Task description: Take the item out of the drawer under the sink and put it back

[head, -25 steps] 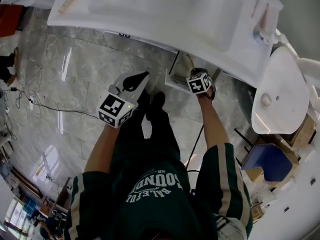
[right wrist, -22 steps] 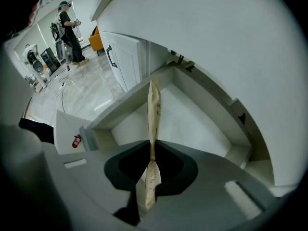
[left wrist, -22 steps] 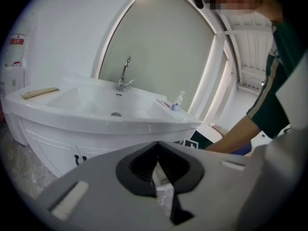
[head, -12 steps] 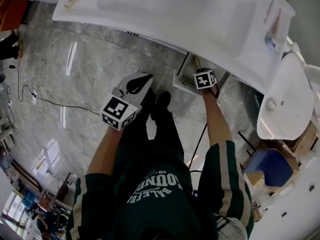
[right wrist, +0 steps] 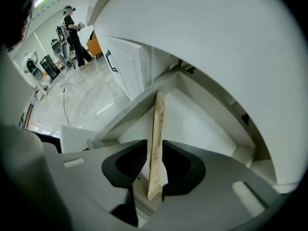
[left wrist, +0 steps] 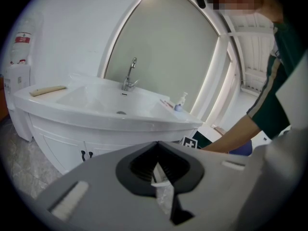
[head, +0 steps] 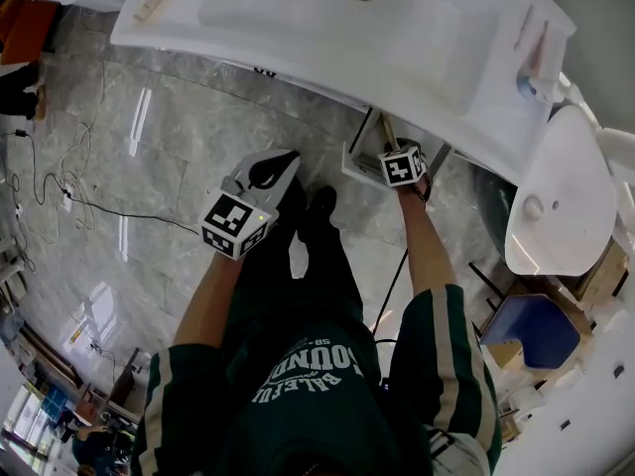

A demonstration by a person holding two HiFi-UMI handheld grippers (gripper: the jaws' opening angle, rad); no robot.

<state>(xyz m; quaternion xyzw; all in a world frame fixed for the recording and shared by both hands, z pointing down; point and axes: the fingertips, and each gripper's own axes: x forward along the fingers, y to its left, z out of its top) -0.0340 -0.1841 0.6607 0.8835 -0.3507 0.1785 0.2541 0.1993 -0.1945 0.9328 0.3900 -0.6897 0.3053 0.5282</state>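
Flat tan stick [right wrist: 156,129] is stood on end in the open drawer [right wrist: 207,129] under the sink [head: 298,28], between the right tongs [right wrist: 154,150]. Their jaws have just been opened, judged a release. Drawer walls are near; open room is seen above. Left tongs [left wrist: 156,147] are shut, empty, held aside.

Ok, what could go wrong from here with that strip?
The jaws of the right gripper have just been opening with the thin beige strip propped between them in the open drawer. Left propped, it may stick above the rim and jam the drawer. Pulling away could also drag it along a pad.
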